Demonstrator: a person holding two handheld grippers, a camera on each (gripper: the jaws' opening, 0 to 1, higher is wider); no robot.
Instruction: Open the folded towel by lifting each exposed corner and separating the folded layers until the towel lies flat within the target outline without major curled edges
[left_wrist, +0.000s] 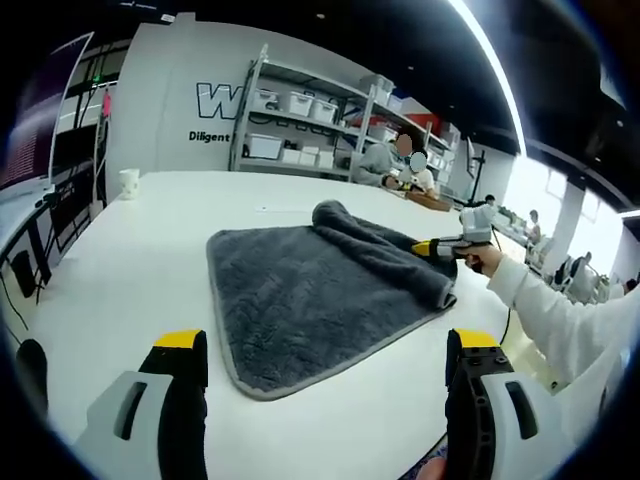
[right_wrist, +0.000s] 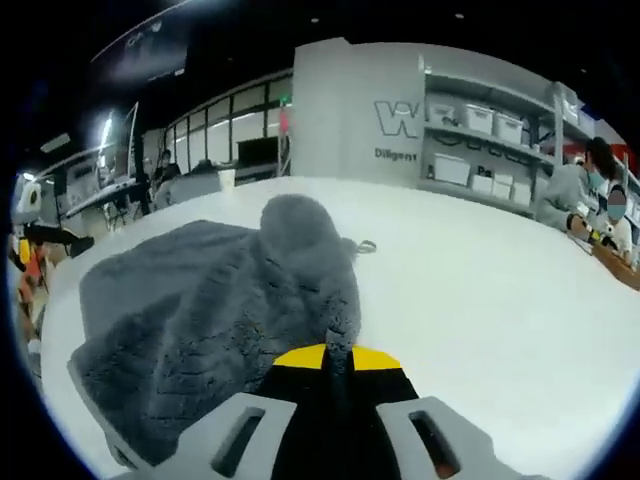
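Your right gripper (right_wrist: 336, 362) has its jaws pinched on the upper layer's edge of the grey plush towel (left_wrist: 320, 290), lying part-folded on the white tabletop (left_wrist: 140, 260). It's soft, limp, light: take hemmed corners. Left gripper (left_wrist: 330, 365) hovers wide open, empty.

We are in what looks like a large open lab or workshop. Near the upper middle of the left gripper view, metal shelving (left_wrist: 320, 115) stands against a pale wall (left_wrist: 180, 90) bearing big lettering, its racks loaded with white storage bins (left_wrist: 266, 146). A wide white table (left_wrist: 120, 270) runs across the middle of the frame. At the upper right, people (left_wrist: 405, 165) sit working at another table. In the right gripper view, dark glazed partitions (right_wrist: 225, 140) line the upper left.
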